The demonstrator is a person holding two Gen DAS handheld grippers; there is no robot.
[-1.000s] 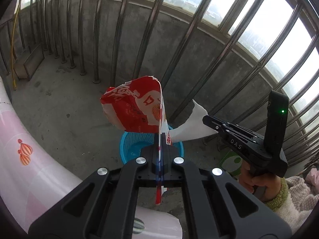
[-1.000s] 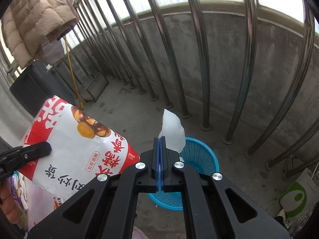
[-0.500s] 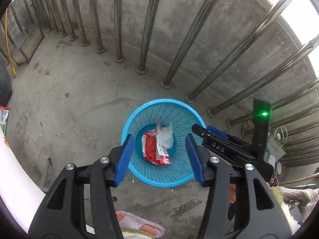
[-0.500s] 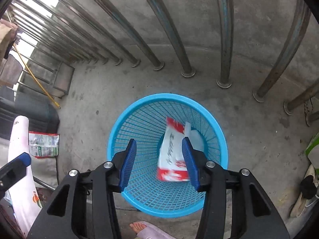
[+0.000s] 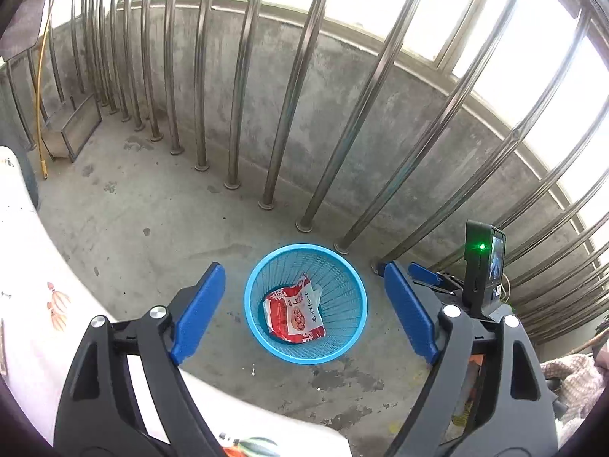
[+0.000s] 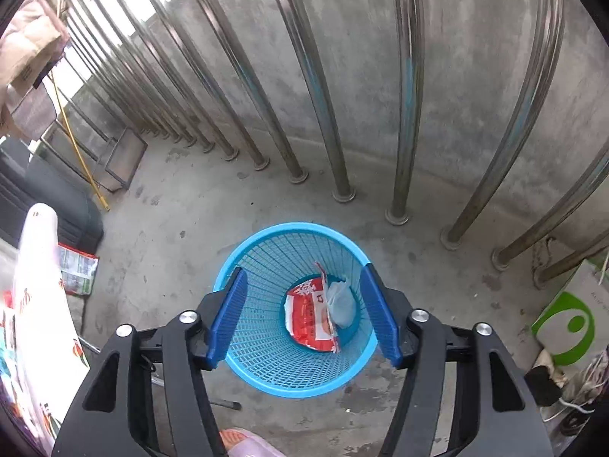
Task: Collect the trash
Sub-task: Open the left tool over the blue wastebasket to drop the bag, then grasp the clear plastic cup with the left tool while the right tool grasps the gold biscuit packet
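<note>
The left tongs [image 5: 300, 312] are nearest to the camera in the left wrist view, and their jaws are opening with nothing between them. The right tongs [image 6: 302, 314] hang directly over the basket, and their jaws are also opening and carry nothing. So both are released.

Just below them on the concrete floor [image 5: 152, 228] stands the blue basket [image 6: 243, 251]. Inside it, at the bottom, lie a red and white snack bag [image 6: 310, 316] and a small white crumpled piece, maybe a tissue or thin plastic [image 6: 341, 304]; the two touch each other. I judge that this part of the task is done: two pieces of trash are in the basket.

To the left, near the edge of a white cloth with orange prints [image 6: 42, 285], a green and white packet [image 6: 78, 266] lies flat on the floor, well apart from the basket. It may be trash that is left to collect, but I cannot be sure. At the right edge there is a white bag with a green mark [image 6: 567, 323] and some shoes; whether they belong to the task I cannot tell.

Farther back is the row of steel railing bars [image 5: 236, 114] in front of the low concrete wall.
</note>
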